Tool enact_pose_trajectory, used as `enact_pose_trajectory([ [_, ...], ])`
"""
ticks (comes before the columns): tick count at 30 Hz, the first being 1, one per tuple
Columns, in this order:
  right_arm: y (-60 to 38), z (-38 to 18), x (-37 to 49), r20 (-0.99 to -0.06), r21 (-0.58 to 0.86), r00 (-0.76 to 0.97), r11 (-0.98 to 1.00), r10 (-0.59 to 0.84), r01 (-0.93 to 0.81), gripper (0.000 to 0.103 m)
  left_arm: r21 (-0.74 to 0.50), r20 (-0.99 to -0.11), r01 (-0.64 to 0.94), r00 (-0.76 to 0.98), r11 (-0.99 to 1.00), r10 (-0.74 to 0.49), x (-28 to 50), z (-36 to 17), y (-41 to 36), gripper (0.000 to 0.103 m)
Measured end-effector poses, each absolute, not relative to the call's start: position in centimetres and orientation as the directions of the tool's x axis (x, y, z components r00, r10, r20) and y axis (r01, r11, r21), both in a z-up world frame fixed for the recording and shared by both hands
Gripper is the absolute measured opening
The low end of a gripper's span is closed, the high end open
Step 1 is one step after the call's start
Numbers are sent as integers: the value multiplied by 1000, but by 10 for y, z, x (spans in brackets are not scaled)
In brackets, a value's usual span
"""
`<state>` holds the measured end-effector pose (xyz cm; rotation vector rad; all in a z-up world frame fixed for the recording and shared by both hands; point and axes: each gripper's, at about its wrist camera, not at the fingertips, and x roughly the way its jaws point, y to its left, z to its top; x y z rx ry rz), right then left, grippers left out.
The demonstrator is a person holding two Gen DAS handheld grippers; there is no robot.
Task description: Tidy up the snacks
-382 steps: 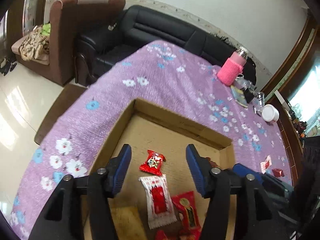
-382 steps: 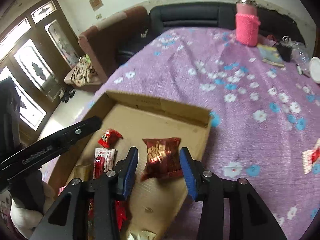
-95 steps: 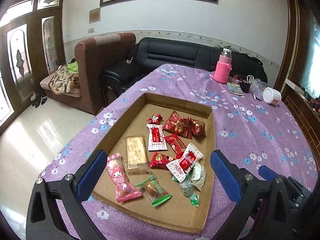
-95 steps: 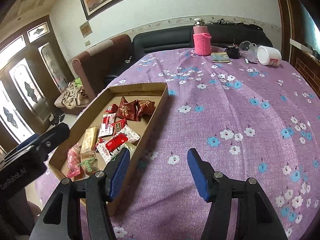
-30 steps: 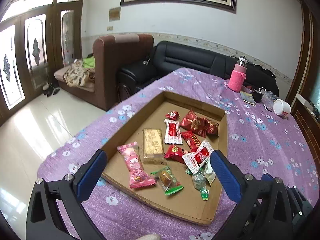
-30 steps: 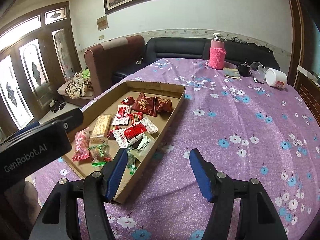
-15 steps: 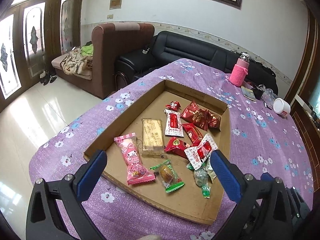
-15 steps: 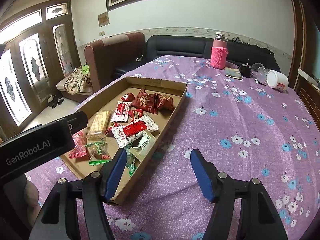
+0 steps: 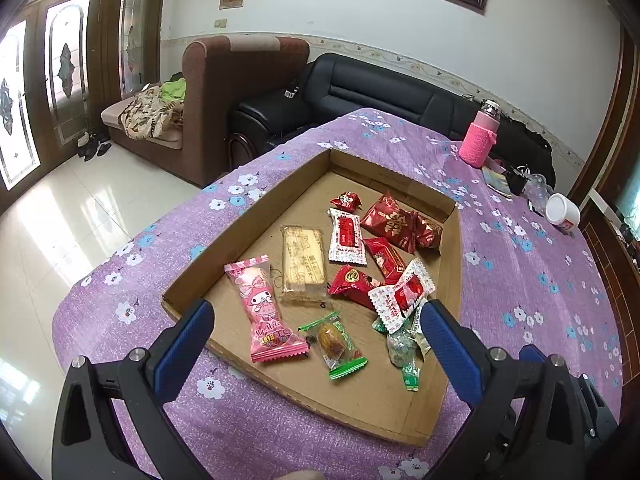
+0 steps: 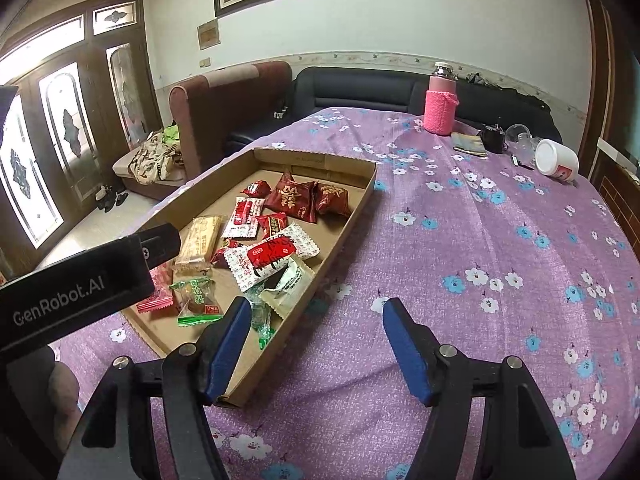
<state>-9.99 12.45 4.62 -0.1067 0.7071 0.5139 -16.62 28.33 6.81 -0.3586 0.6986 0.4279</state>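
A shallow cardboard tray (image 9: 248,216) (image 10: 352,216) lies on the purple flowered tablecloth and holds several wrapped snacks: a pink Melody pack (image 9: 266,312), a beige biscuit bar (image 9: 302,264), dark red bags (image 9: 390,220) (image 10: 292,196), white-and-red packs (image 9: 400,294) (image 10: 272,254) and a green-edged candy (image 9: 334,338). My left gripper (image 9: 316,344) is open and empty, held above the tray's near edge. My right gripper (image 10: 318,340) is open and empty, above the cloth just right of the tray.
A pink-sleeved bottle (image 10: 440,104) (image 9: 480,140), a white jar (image 10: 556,158), a small book and dark items stand at the table's far side. A black sofa (image 9: 380,92) and brown armchair (image 9: 224,92) lie beyond. The left gripper's body (image 10: 80,280) shows at left.
Both grippers have drawn back and risen from the tray; both stay open and empty. The snacks in the tray have not moved over the last second.
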Motion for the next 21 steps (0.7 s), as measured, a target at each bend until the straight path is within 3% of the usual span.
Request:
enact_pose_trajectory([
  [21, 124, 45, -100, -648, 78, 638, 870, 416, -488, 73, -173, -684, -490, 684, 854, 254, -166, 67, 284, 103],
])
